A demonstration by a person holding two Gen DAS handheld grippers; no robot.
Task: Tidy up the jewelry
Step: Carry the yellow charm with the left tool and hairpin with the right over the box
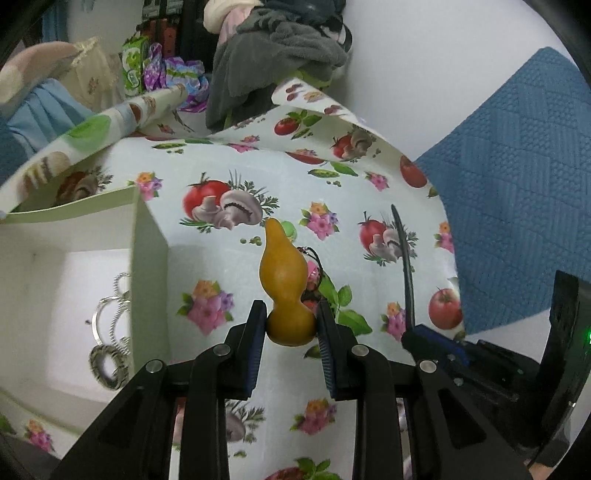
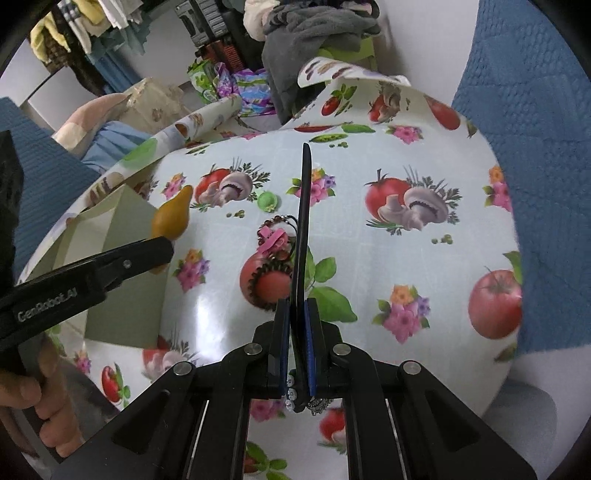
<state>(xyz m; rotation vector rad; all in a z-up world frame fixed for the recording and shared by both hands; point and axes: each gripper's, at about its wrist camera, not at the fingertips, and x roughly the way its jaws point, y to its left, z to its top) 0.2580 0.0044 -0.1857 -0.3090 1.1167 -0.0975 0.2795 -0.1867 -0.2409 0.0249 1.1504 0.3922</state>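
Left gripper (image 1: 291, 325) pinches the round lower bulb of a yellow-orange gourd charm (image 1: 284, 284); blue pads (image 1: 255, 354) press it from both sides, narrow neck pointing away from the camera. Charm held just right of an open white box (image 1: 147, 251), above the tablecloth (image 1: 221, 266).

Inside the box: a silver chain (image 1: 120, 291) and a patterned ring (image 1: 109, 363) lie on the floor near its right wall.

Right gripper (image 2: 297, 332), jaws pressed nearly together, clamps a long dark blue flat piece (image 2: 304, 206) edge-on; it stands up and away between the pads. What it is, cannot tell. A small sparkly silver bit (image 2: 290, 400) shows at its base, behind the pads.

On the tablecloth just left of the blue piece: a beaded bracelet (image 2: 266, 280) of dark reddish beads with a pink ornament (image 2: 273, 238), partly hidden by the blue piece.

From the right wrist view, the left gripper crosses the frame's left side, the person's hand (image 2: 33, 398) on its handle. Cloth is printed with tomatoes, mushrooms, flowers. Blue textured blanket (image 2: 535, 129) to the right; piled clothes (image 2: 314, 26) at the far end.
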